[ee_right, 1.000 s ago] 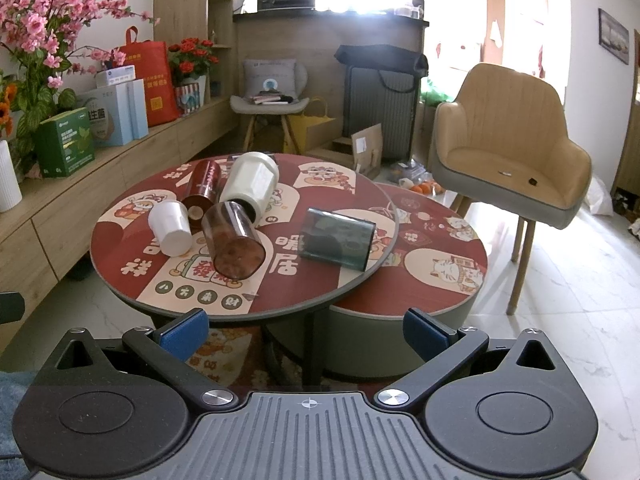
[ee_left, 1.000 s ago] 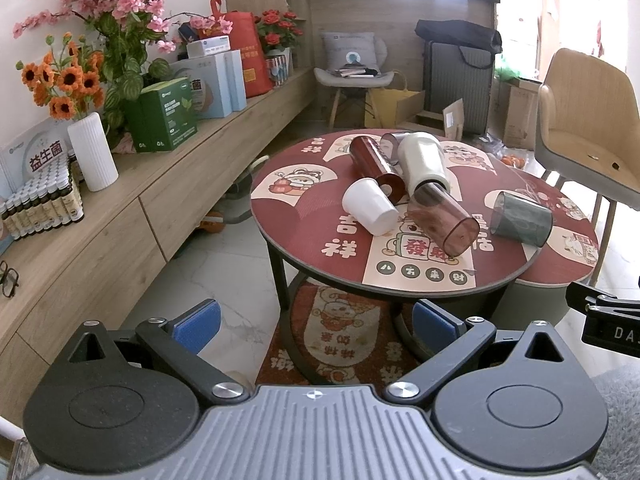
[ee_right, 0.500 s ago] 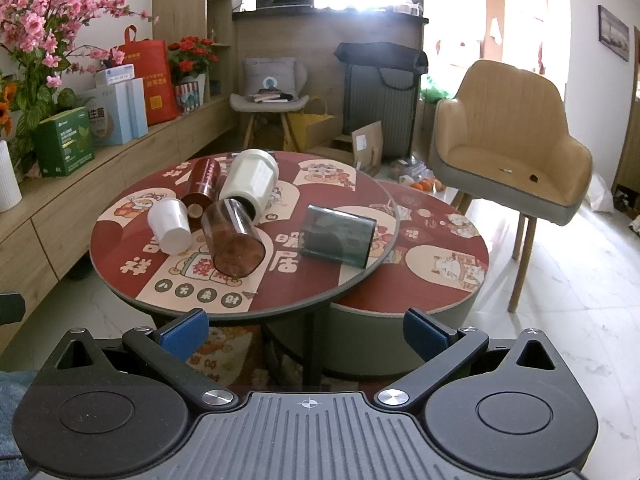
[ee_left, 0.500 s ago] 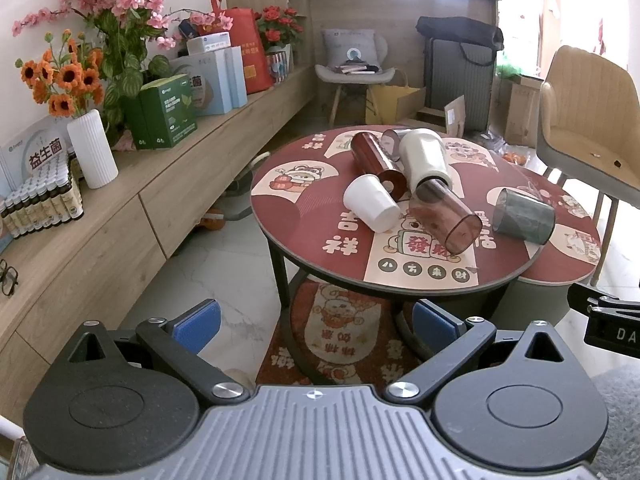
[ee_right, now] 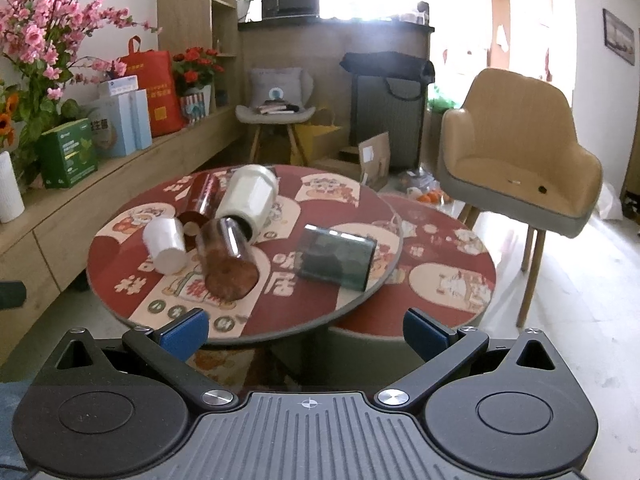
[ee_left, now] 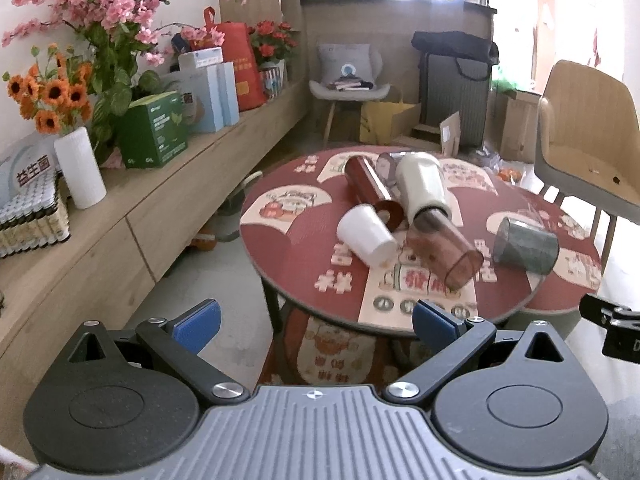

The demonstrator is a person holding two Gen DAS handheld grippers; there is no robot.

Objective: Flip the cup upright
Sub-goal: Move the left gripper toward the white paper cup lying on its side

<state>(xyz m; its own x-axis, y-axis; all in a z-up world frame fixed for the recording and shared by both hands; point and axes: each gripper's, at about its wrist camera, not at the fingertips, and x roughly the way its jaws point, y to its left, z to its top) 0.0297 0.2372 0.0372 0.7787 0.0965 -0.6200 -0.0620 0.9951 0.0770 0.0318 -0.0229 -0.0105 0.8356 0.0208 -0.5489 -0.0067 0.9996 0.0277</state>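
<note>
Right wrist view: both claws, left claw (ee_left: pixel 316 322) and right claw (ee_right: pixel 306 330), gaped empty, short of desk (ee_right: pixel 320 312); cups (ee_right: pixel 230 260) lay toppled ahead, ungrasped

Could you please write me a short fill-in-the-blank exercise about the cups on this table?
1. All five cups on the round table lie on their ____.
2. The small white cup lies to the ____ of the brown cup in the right wrist view.
3. Both grippers, left and right, are ____.

Missing words: sides; left; open
</note>
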